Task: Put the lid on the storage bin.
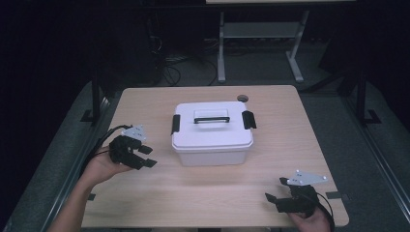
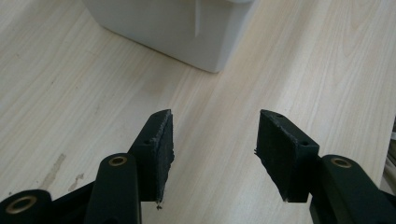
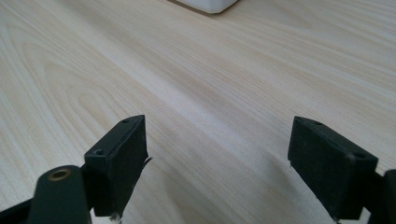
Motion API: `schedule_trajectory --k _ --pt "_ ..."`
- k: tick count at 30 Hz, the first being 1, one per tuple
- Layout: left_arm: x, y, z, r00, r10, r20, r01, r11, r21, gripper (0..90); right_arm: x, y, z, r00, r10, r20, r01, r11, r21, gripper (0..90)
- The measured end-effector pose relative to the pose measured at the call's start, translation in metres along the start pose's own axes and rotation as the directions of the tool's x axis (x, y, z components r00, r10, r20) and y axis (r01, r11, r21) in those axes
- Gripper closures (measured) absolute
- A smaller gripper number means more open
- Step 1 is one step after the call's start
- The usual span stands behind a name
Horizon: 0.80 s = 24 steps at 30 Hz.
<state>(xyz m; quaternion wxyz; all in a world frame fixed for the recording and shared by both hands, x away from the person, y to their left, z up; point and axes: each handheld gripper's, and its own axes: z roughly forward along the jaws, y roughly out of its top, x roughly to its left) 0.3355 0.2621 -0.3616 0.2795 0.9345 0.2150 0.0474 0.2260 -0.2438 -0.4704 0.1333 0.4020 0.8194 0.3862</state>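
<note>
Fingers [image 2: 159, 154] of the left gripper [image 1: 147, 156] stand well apart, released, nothing between them, only bare wood of the bench [image 1: 290, 125] in the gap. They hold nothing and touch nothing in the left gripper view. Right gripper [image 1: 274, 192] fingers [image 3: 116, 163] are spread even wider, also released, bare bench between them, nothing grasped.

White box [image 1: 212, 133] sits mid-bench, lid on, black handle [image 1: 211, 116] lying on top, a black latch [image 1: 249, 119] at each short end. Left gripper hovers just left of the box, at its lower left corner, fingers pointing toward it, near but apart from the wall. In the left gripper view the box corner [image 2: 187, 32] sits straight ahead of the gap, above the fingertips, with clear bench between. Right gripper is at the near right edge of the bench, well apart from the box, below and right of it, fingers pointing left. In the right gripper view just a sliver of the box base [image 3: 208, 4] shows at the top edge, far ahead of the fingers.

Person's left hand [image 1: 99, 166] wraps the left gripper body; right hand [image 1: 309, 221] wraps the right one at the bottom edge. Small dark round grommet [image 1: 242, 98] lies behind the box near the far bench edge.
</note>
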Motion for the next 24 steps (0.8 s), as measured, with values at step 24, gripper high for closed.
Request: schedule_trajectory --k 24 --pt "-0.02 -0.041 0.01 0.9995 -0.024 -0.021 0.024 0.9997 -0.003 39.7 0.002 -0.001 -0.001 1.0 -0.002 0.001 0.002 1.0 0.006 19.2"
